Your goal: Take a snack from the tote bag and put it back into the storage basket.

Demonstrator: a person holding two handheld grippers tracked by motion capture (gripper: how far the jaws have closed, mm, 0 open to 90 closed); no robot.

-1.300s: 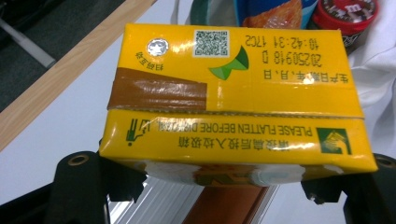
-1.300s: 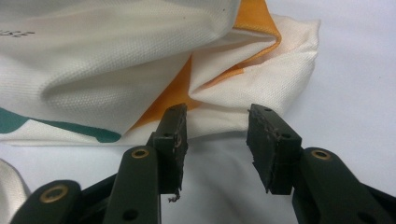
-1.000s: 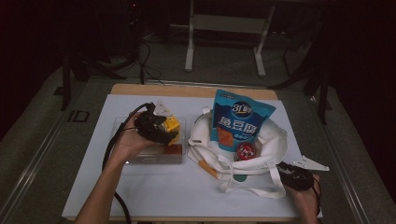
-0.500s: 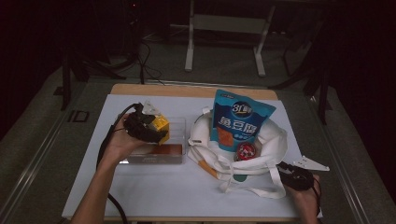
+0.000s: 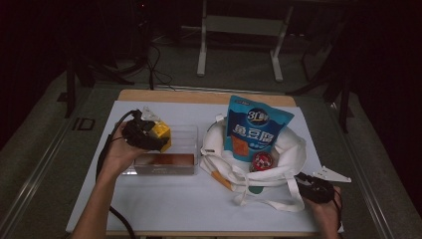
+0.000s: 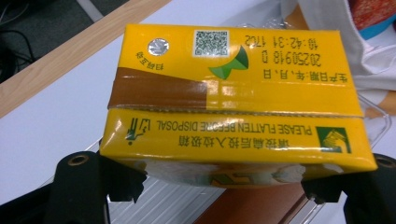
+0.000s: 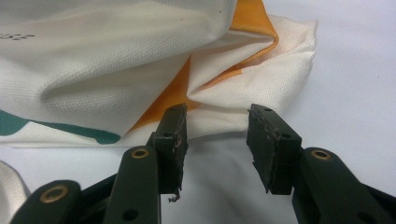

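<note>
My left gripper (image 5: 148,135) is shut on a yellow drink carton (image 5: 162,133) and holds it just above the left end of a clear plastic box (image 5: 185,137). In the left gripper view the carton (image 6: 233,102) lies crosswise, and the two black jaws of the left gripper (image 6: 224,186) press on its ends. A white tote bag (image 5: 294,149) lies to the right, with a blue snack pouch (image 5: 256,128) and a small red round pack (image 5: 262,161) in it. At the bag's near right corner rests my right gripper (image 5: 304,180). Seen close up, the right gripper (image 7: 215,140) stands open, its tips at the white and orange fabric (image 7: 116,70).
A brown flat item (image 5: 164,160) lies in the clear box's near half. All of this sits on a white sheet (image 5: 164,204) that covers the wooden table. A metal stand (image 5: 239,25) is on the floor beyond the far edge. Cables trail from both hands.
My left hand has carried the yellow carton a little to the left, over the clear box. The right hand and the bag have stayed put.
</note>
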